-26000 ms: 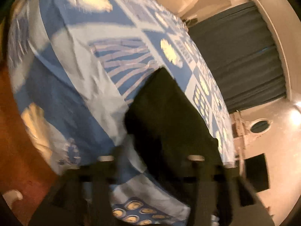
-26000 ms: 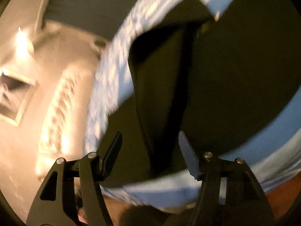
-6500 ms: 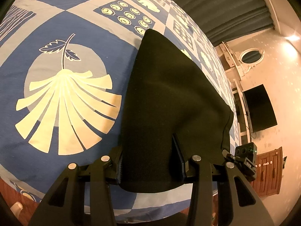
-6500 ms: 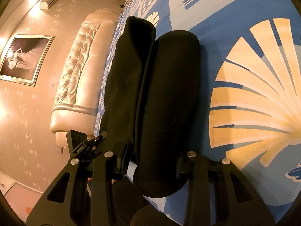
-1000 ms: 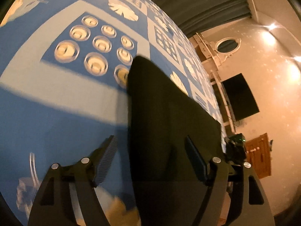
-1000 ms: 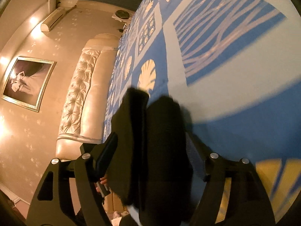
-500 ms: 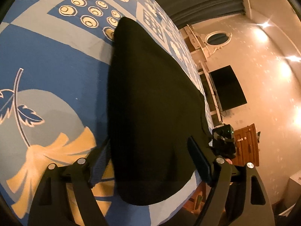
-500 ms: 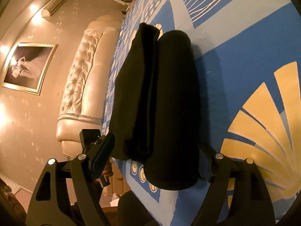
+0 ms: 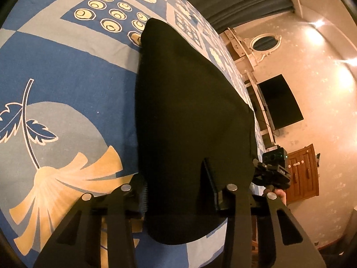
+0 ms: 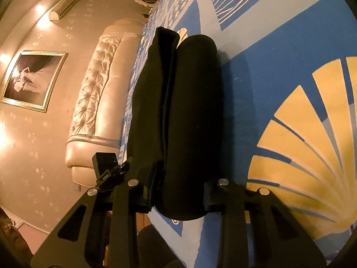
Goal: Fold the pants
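**Both grippers closing on the near end of the folded pants**

Left wrist view: the left gripper (image 9: 176,192) straddles the near edge of the black pants (image 9: 191,102), which lie folded on the blue patterned bedspread (image 9: 67,84); its jaws are closing with cloth between them, though full pinch is hard to confirm against the dark fabric.

Right wrist view: the right gripper (image 10: 178,194) is closing on the same bundle (image 10: 178,116), pads against the cloth. Step in hand is probably a further fold — next, lift both ends together and carry them forward evenly.
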### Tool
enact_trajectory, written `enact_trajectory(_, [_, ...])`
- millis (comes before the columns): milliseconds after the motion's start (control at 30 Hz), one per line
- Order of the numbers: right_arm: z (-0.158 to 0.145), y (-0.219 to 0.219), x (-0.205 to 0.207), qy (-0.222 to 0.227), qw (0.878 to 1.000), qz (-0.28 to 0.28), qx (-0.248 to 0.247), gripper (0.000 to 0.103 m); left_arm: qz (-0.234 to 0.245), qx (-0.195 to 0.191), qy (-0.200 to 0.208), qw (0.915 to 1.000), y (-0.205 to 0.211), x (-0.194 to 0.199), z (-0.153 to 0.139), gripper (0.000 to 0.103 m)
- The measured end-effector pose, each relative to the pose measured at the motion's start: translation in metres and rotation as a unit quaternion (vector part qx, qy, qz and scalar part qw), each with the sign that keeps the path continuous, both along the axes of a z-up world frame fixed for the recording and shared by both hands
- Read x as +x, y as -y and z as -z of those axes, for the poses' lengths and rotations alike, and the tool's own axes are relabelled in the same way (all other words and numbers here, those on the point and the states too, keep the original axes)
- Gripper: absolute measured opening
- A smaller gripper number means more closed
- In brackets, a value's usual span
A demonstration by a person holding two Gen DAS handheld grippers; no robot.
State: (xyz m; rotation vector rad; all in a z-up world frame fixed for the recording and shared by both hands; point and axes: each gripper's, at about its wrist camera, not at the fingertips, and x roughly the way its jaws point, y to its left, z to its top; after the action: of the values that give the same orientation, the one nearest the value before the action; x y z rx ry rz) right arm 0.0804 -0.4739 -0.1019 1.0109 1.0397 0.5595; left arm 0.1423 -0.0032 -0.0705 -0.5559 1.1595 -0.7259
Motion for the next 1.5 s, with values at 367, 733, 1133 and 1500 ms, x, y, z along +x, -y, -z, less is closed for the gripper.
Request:
enact_trajectory(367, [-0.004,-0.001,0.003,0.010,1.000,0.002,0.009,0.028,0.000,0.016,-0.006,0.9999,0.000,0.002,0.002,0.038])
enact_trajectory(733, [0.004,0.009,0.003,0.010,1.000,0.002,0.019,0.028,0.003,0.029,0.001,0.9996,0.001,-0.001,0.000,0.037])
enact_trajectory(1133, [0.008,0.012,0.003,0.009,1.000,0.002,0.028,0.028,0.008,0.030,0.002,0.9995,0.000,-0.001,-0.001,0.037])
enact_trajectory(1500, [0.013,0.018,0.002,0.008,0.999,0.003,0.038,0.028,0.014,0.029,0.005,0.9995,-0.002,0.000,-0.002,0.036])
